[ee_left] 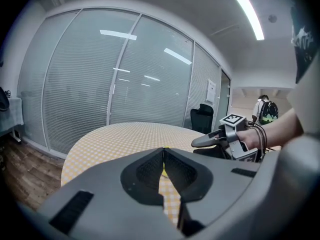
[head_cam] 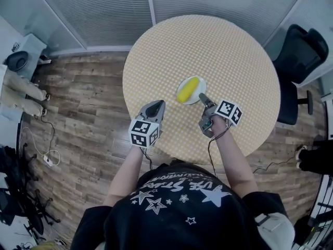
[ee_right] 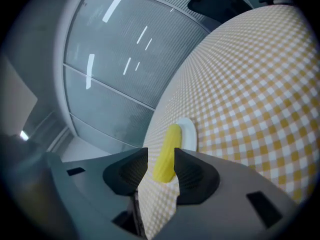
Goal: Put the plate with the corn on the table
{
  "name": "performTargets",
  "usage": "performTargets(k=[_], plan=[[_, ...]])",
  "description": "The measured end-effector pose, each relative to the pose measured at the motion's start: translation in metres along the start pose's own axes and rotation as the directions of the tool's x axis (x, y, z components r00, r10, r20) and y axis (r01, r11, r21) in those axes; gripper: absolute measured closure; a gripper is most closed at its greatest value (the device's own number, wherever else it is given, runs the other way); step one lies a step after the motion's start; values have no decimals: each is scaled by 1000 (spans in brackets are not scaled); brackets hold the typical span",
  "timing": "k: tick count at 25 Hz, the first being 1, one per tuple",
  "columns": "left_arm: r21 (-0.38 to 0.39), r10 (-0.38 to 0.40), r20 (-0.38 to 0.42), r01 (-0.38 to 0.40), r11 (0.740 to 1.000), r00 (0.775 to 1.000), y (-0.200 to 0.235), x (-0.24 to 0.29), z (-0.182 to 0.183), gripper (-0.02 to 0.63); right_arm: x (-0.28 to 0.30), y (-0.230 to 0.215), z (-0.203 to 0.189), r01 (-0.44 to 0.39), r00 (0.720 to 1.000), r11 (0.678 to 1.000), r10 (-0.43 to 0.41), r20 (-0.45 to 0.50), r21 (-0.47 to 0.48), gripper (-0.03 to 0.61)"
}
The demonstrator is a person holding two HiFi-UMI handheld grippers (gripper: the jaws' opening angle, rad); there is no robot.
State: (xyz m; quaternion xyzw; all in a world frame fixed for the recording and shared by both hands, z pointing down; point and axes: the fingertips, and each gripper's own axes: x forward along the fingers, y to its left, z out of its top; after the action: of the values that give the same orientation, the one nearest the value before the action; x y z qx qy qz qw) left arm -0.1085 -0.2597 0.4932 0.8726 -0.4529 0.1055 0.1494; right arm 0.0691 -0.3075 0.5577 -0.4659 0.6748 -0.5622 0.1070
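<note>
The plate [head_cam: 202,86] sits flat on the checked worktop [head_cam: 223,46], a little to the right of its middle, with the corn [head_cam: 187,90] lying along it, so the set-down looks done and what remains is a clean retreat. Your right gripper [head_cam: 203,97] is just near of the plate's near edge. Its fingers [ee_right: 192,171] are spread wide with nothing pressed between them, and its own view shows the corn only beyond the gap. Draw that hand straight back toward you and slightly up, fingers apart, so neither tip catches the rim or rolls the corn. Avoid any sideways sweep. Your left gripper [head_cam: 156,107] hangs over the near left of the worktop, apart from the plate, its fingers [ee_left: 150,171] closed together on nothing. Leave it there, out of the way.
</note>
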Motion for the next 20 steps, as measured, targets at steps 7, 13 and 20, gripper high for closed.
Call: performTargets(k=[7,13,20], plan=[[9,-28,70,28,1000,997,-17,-43,17,605,-48,75,-21,-130,989,946,145,29,-298,477],[24,-57,94,55,998,994,-41,-87,12,604,-85,105,-61,-132,987,862,160,15,-490,508],[63,-102,117,96,993,988,-72,-145,5,605,-131,114,-123,-149,982,844,188,25,-515,525]])
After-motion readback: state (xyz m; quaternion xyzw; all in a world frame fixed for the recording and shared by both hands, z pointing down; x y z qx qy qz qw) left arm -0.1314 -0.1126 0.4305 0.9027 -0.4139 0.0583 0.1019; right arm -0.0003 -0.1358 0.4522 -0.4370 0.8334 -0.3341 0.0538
